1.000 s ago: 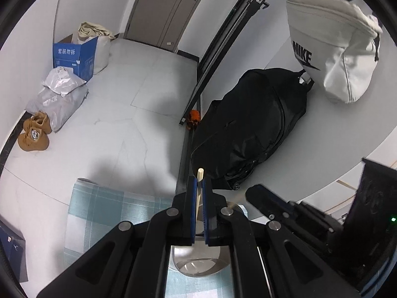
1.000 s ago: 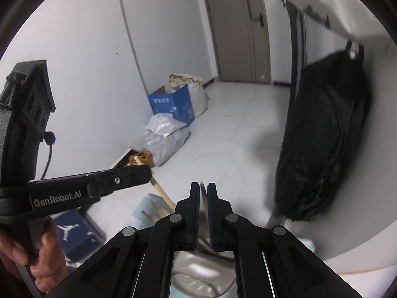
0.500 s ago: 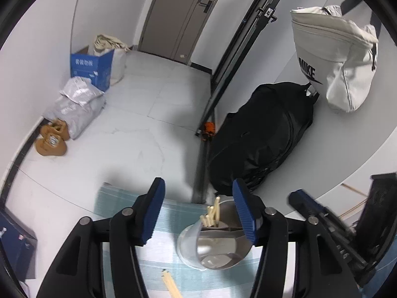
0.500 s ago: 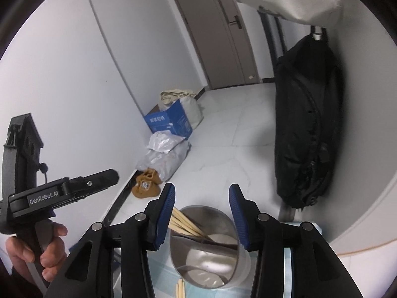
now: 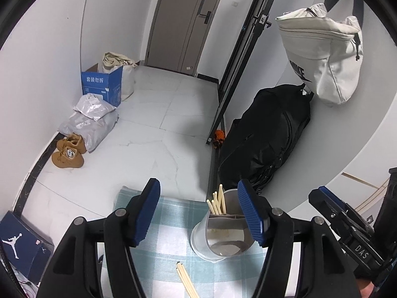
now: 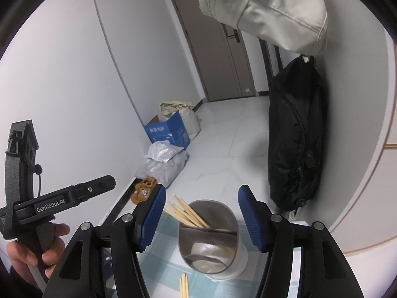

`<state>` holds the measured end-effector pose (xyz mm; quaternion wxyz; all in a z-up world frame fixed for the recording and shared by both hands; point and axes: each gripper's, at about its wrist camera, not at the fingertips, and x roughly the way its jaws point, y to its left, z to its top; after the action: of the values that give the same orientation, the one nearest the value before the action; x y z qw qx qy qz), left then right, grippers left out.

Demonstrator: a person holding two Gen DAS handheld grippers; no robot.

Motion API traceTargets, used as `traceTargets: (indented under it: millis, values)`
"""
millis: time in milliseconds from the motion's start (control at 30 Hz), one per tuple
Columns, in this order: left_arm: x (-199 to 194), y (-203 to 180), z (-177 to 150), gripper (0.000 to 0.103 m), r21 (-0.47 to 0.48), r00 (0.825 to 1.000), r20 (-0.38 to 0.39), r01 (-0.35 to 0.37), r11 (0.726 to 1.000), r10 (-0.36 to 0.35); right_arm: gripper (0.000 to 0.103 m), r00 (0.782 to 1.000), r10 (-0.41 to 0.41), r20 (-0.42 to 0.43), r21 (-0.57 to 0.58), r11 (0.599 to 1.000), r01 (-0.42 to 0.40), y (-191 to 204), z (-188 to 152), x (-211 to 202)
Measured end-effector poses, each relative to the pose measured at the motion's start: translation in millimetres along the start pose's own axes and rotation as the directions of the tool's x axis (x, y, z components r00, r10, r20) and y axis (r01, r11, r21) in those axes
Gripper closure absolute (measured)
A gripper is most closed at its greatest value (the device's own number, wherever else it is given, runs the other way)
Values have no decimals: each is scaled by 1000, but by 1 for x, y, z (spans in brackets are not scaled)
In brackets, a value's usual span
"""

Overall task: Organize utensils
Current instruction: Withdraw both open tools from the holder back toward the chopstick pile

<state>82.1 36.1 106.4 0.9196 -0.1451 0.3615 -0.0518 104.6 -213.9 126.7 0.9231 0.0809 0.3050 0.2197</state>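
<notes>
Both the left gripper (image 5: 198, 213) and the right gripper (image 6: 201, 217) have just been opening and now stand spread with nothing between their blue pads. They seem to have let go so that the chopsticks (image 6: 184, 212) lean bundled in one compartment of the divided metal holder (image 6: 211, 236). Loose chopsticks (image 5: 186, 280) lie on the checked cloth (image 5: 171, 226) just beside it, likely next to be stowed.
</notes>
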Motion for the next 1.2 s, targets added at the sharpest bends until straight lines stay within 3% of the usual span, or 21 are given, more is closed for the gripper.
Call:
traceTargets:
  millis: [233,333,667,867,1200]
  values:
    - [-14,-4,-12,40,26,999,39,-30,999,29,36,999,4,42,-31,1000,-3,18,-13,-24]
    - [-22,-8,-19,32,48,998,59,-37,998,35,36,998,6,55,-44,999,-3,22,-21,-30]
    - [-30,-13,-46,31,107,994,98,-64,992,53,29,997,24,75,-15,1000,-23,19,-53,-40]
    - [-22,-11,-70,31,119,995,82,-70,990,60,23,996,14,91,-12,1000,-13,16,-78,-42]
    - [7,6,-117,30,121,995,31,-98,988,95,20,1000,-13,19,-32,999,13,10,-134,-22]
